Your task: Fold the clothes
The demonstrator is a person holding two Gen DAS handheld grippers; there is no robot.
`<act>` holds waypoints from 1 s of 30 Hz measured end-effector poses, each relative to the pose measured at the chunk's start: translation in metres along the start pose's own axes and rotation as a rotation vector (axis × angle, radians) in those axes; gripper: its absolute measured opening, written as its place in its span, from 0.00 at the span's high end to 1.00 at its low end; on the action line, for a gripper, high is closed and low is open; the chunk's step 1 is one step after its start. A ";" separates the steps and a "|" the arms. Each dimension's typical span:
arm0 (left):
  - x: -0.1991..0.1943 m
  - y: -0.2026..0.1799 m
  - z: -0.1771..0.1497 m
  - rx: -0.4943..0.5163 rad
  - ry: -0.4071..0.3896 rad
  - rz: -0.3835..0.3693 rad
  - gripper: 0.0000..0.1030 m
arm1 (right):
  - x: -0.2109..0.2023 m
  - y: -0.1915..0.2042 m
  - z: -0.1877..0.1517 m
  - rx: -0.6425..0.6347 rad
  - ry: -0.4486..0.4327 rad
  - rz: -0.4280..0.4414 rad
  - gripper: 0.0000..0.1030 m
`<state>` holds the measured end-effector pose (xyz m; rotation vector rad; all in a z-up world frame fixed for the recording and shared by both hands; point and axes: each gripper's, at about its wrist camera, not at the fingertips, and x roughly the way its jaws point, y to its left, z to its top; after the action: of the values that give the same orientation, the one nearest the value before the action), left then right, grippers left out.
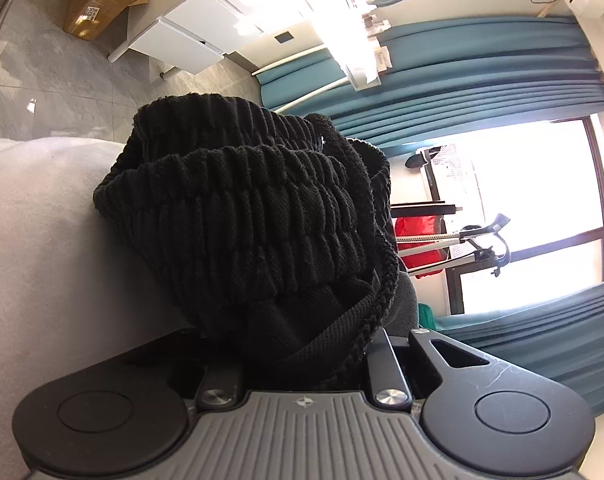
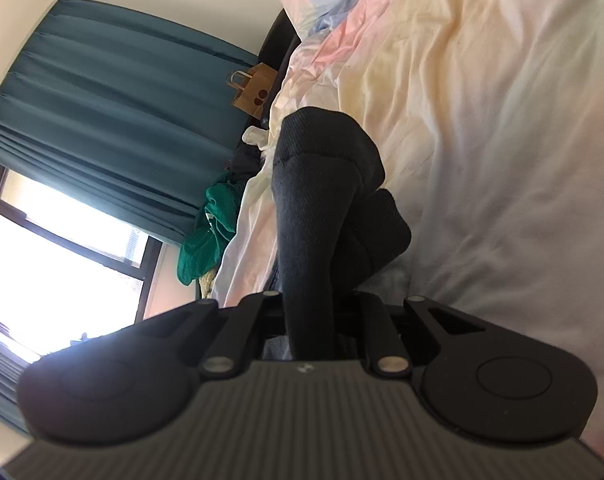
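A black ribbed knit garment [image 1: 253, 216] bunches up right in front of my left gripper [image 1: 302, 356]. The jaws are shut on its cloth, and the fingers are hidden under the folds. In the right wrist view the same dark garment [image 2: 322, 208] rises between the jaws of my right gripper [image 2: 314, 320], which is shut on it. Its fingertips are hidden by the cloth. The garment hangs over a bed with pale pastel sheets [image 2: 482, 140].
A grey surface [image 1: 41, 240] lies left of the garment. Teal curtains [image 1: 482, 68] and a window [image 1: 542, 208] stand behind. A white desk [image 1: 193, 28] and a cardboard box [image 1: 97, 0] are on the floor. A green cloth [image 2: 209, 224] and paper bag [image 2: 253, 88] lie beside the bed.
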<state>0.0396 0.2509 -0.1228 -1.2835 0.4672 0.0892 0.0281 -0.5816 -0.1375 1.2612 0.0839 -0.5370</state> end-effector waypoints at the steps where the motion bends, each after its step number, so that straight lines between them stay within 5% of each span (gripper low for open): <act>1: -0.002 0.000 0.001 0.006 0.001 -0.002 0.83 | -0.006 -0.001 0.003 -0.003 0.004 -0.007 0.89; 10: -0.031 0.020 0.028 -0.061 0.049 -0.003 0.82 | -0.070 -0.020 0.022 0.049 0.005 -0.036 0.89; 15: -0.034 0.016 0.037 -0.007 0.074 0.053 0.73 | -0.081 -0.045 0.026 0.102 0.055 -0.077 0.89; 21: -0.055 -0.005 0.026 0.105 0.041 0.159 0.54 | -0.075 -0.054 0.026 0.103 0.089 -0.102 0.89; 25: -0.087 -0.027 0.006 0.252 0.046 0.268 0.20 | -0.073 -0.063 0.029 0.129 0.124 -0.081 0.88; 30: -0.102 -0.064 -0.030 0.515 0.026 0.429 0.21 | -0.069 -0.081 0.031 0.233 0.164 -0.038 0.86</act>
<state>-0.0401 0.2233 -0.0320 -0.6672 0.7298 0.2929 -0.0739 -0.6025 -0.1753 1.5329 0.1874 -0.4854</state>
